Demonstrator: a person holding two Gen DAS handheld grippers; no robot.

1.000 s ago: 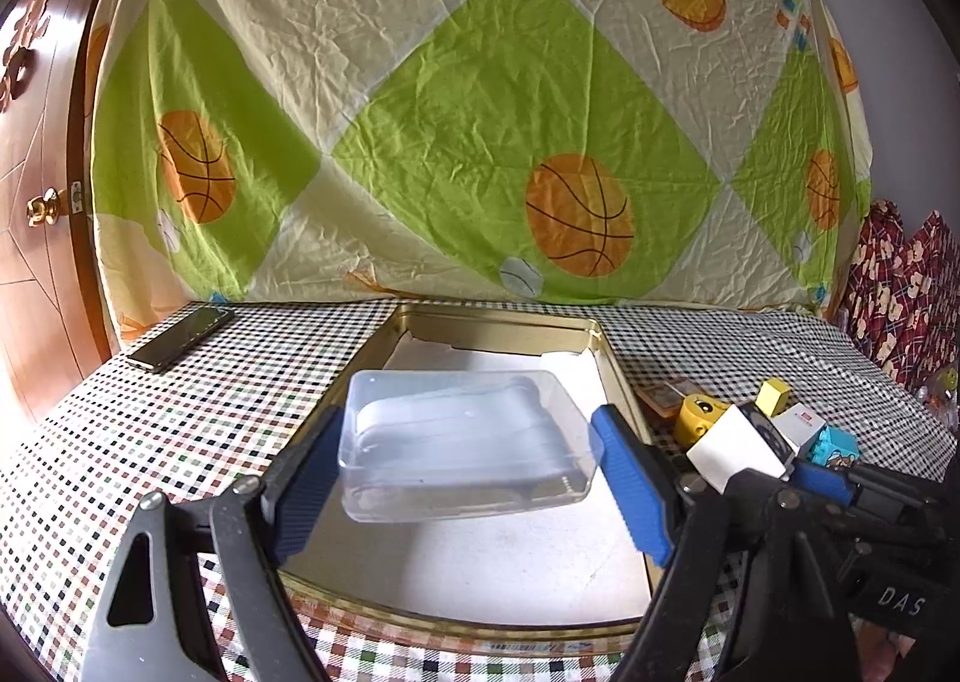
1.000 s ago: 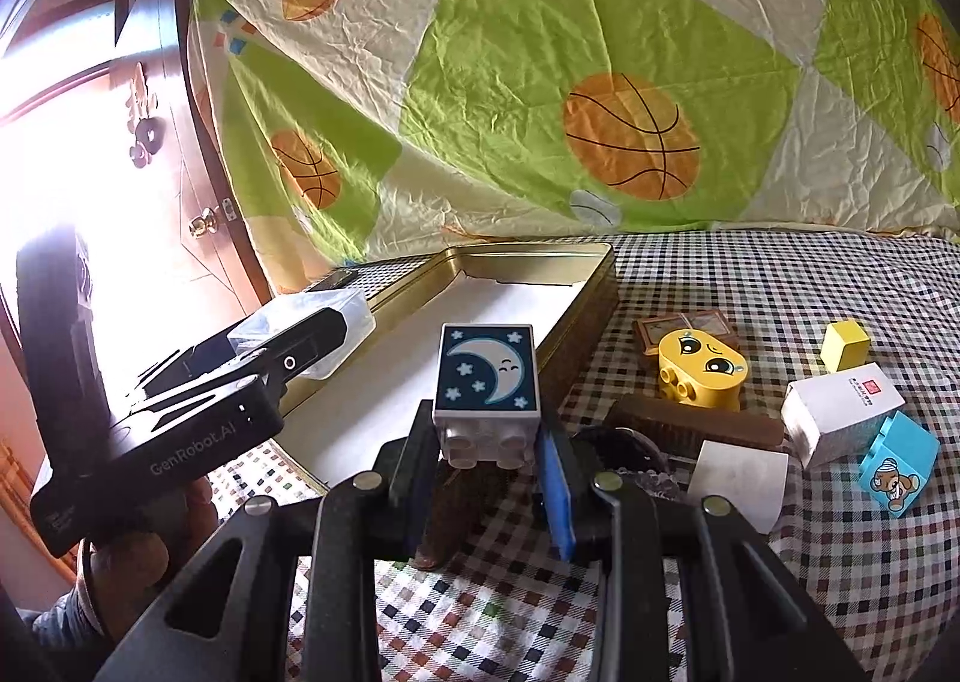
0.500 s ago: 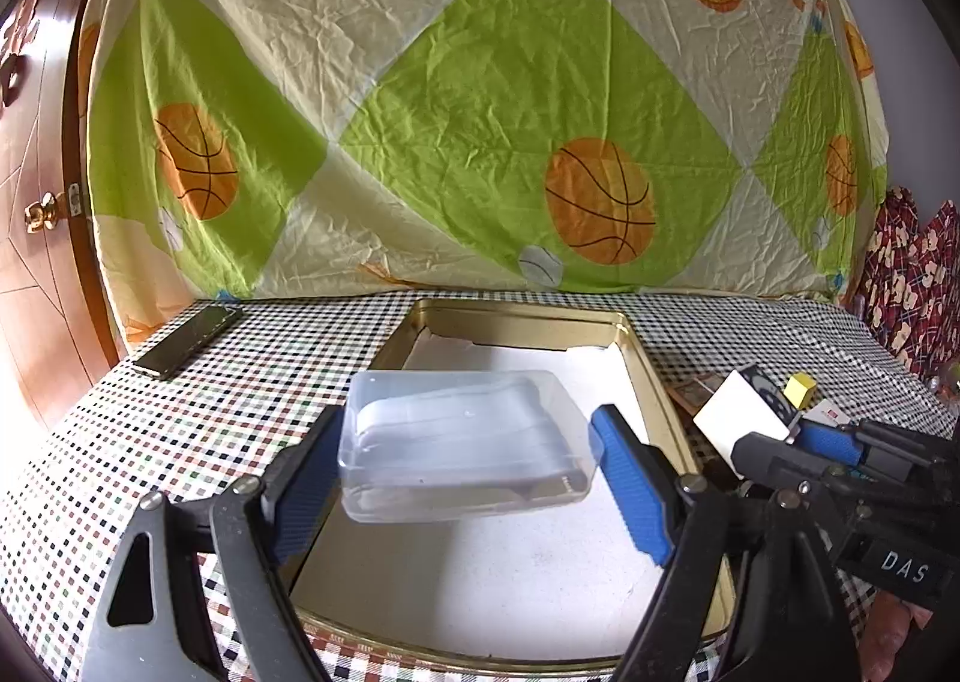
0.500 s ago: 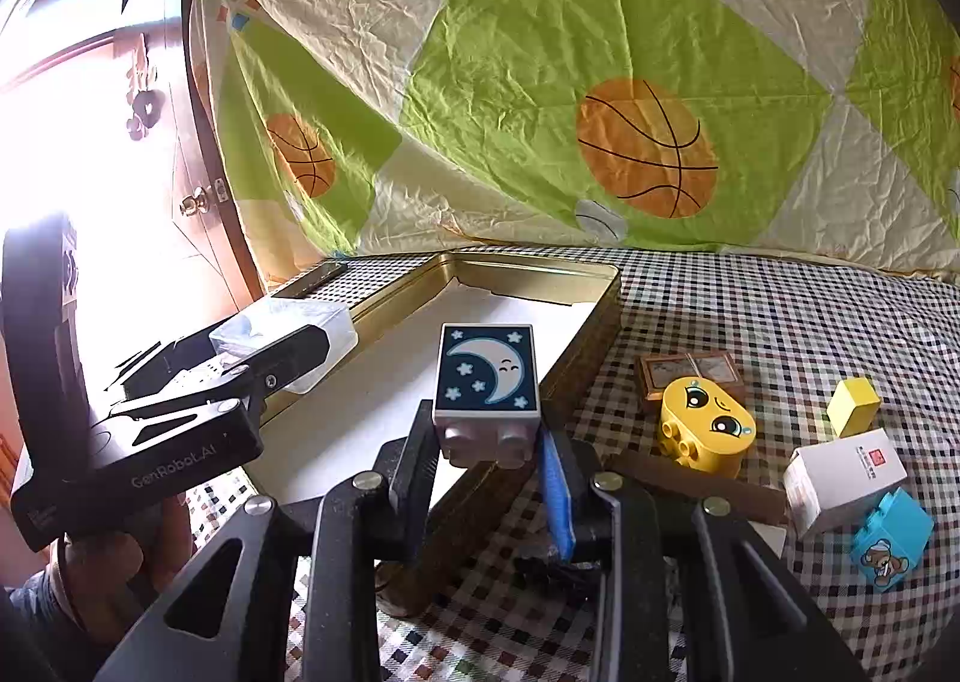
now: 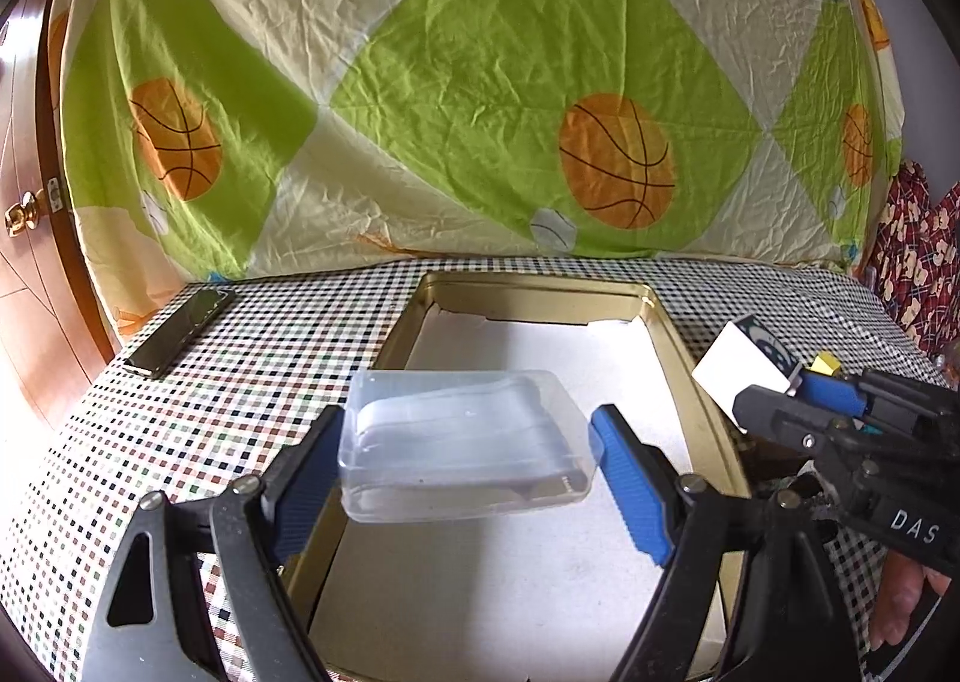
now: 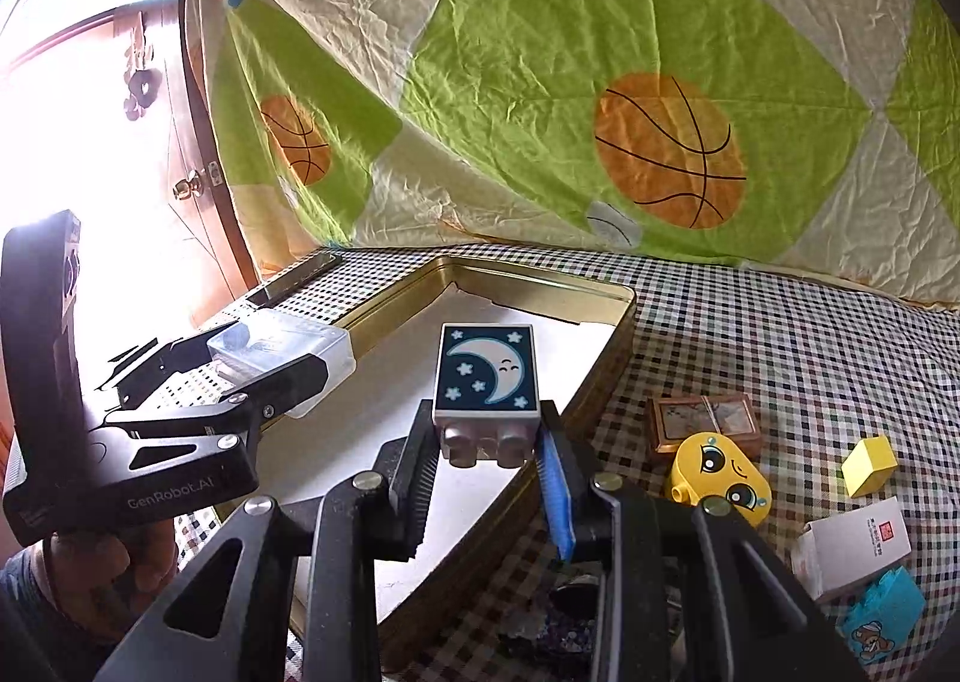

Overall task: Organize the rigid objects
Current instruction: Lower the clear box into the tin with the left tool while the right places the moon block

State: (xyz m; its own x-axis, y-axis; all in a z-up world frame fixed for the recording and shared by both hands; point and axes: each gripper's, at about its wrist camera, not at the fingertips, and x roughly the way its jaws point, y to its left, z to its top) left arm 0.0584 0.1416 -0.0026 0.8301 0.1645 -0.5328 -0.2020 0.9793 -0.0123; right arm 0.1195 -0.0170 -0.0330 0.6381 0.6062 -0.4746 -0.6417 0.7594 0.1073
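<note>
Checked cloth covers your desk [image 5: 252, 358], with a basketball-print sheet [image 5: 480, 100] hung behind it. Your left hand-held gripper [image 5: 462, 472] is clamped on a clear plastic box [image 5: 462, 442], held above the gold tin tray's [image 5: 678, 346] left edge. Your right hand-held gripper [image 6: 487, 478] is clamped on a moon-print toy block [image 6: 486, 376] over the tray's right rim. Right of the tray lie a yellow face block [image 6: 720, 478] and a small yellow cube [image 6: 869, 466].

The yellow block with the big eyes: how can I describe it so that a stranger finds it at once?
Start at the gold tin tray on the checked tablecloth and look just off its right side. There, in front of a small brown framed picture, lies the yellow block. Unlike the plain yellow cube nearby, it is rounded and has a cartoon face.
</note>
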